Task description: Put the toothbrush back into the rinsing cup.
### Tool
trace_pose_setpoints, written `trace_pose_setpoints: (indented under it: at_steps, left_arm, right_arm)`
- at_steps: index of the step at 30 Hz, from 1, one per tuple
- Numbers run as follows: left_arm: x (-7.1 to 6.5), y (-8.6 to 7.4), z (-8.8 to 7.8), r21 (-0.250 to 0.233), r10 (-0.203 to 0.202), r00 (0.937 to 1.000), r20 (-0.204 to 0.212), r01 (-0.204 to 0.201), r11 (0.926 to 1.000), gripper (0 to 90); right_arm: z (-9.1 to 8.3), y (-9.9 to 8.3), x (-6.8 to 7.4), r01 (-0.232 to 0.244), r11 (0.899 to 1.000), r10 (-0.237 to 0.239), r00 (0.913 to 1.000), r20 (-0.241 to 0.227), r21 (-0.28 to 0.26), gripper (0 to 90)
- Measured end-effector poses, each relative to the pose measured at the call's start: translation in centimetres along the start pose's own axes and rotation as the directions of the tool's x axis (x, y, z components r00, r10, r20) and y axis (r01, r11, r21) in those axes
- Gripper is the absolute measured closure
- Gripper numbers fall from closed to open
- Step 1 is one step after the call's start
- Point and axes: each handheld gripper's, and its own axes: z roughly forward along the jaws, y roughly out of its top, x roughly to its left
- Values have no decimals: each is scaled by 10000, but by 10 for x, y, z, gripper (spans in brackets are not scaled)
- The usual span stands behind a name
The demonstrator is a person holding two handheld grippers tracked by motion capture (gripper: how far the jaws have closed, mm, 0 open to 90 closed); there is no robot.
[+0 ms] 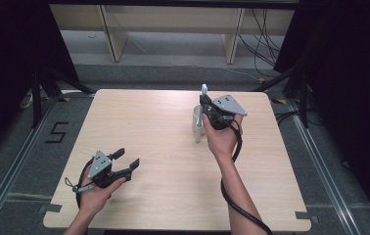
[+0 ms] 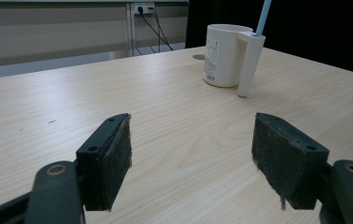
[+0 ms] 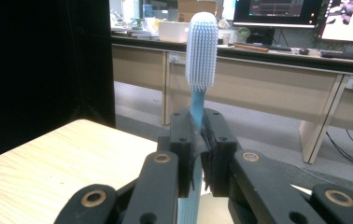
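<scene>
Right gripper view: toothbrush (image 3: 201,51) bristles; left gripper view: cup (image 2: 225,55) handle.

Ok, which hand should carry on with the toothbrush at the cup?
Right. The right gripper is already shut on the toothbrush above the cup; the left gripper is open, well short of it.

Light wooden table (image 1: 173,147), and there's a white cup (image 1: 197,122) standing on it out at two o'clock.

The toothbrush (image 3: 198,93) handle's lower end is cut off.
</scene>
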Motion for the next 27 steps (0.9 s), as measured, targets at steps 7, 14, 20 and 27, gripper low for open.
trace_pose_setpoints:
  at_steps: [7,14,20,27]
  left_arm:
    - [-1,0,1,46,11,10000,45,-11,10000,279]
    - [0,0,0,53,1,10000,10,-2,10000,279]
    - [1,0,0,1,-43,10000,-36,43,10000,279]
    - [2,0,1,-105,-74,10000,40,75,9999,279]
  right_arm:
    - [3,-6,-1,43,9999,-44,10000,35,134,842]
    - [6,-12,-2,-43,9996,43,10000,-5,281,840]
    - [8,-18,0,-306,9977,300,9995,113,601,839]
    - [12,-23,-1,-56,9975,53,10000,40,708,840]
